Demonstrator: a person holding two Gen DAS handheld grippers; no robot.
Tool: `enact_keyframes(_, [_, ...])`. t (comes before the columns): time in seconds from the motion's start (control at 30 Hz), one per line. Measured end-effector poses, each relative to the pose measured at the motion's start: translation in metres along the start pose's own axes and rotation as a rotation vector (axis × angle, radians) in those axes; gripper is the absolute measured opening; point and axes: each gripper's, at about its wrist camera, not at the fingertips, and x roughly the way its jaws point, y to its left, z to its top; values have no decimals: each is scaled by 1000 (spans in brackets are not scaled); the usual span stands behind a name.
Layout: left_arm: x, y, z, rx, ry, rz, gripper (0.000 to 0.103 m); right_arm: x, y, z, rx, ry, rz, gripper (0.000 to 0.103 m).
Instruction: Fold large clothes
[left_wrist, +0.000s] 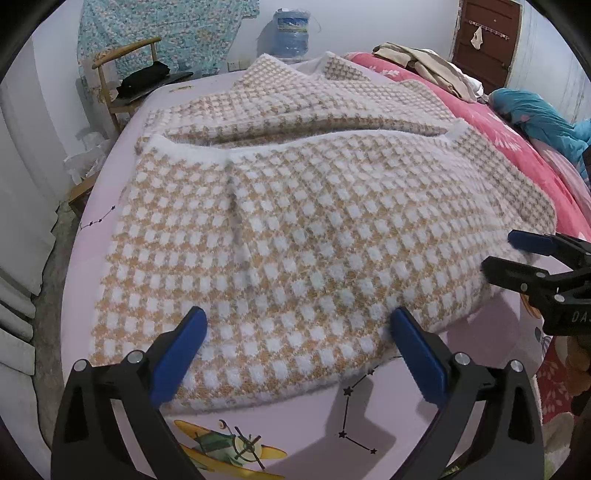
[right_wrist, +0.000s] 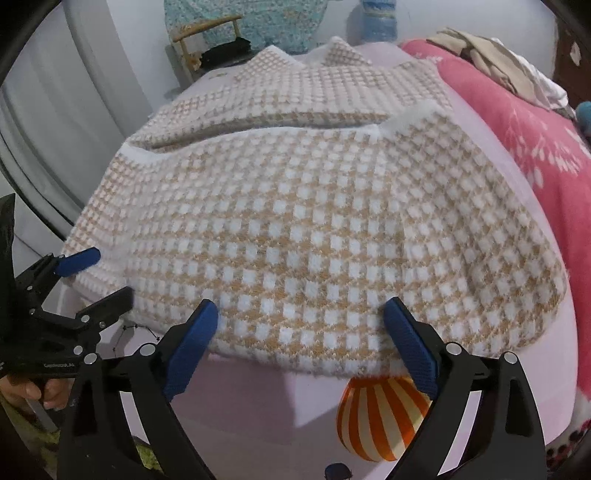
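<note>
Pink bedsheet (left_wrist: 110, 236) (checked sweater (left_wrist: 295, 229) atop)

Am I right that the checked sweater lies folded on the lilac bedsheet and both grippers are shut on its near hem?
Not quite: both the left gripper and the right gripper are open, as each wrist view shows. The checked sweater does lie folded on the lilac bedsheet.

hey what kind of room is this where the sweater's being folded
Most likely a bedroom in a home. The checked sweater lies on a bed with a pink printed sheet, a red blanket is beside it, and a wooden chair stands by the wall.
</note>
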Motion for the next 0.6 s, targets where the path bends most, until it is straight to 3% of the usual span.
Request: enact_keyframes(0.6, [0, -1, 0, -15, 10, 12, 98, 14, 12, 13, -10, 28, -10, 95])
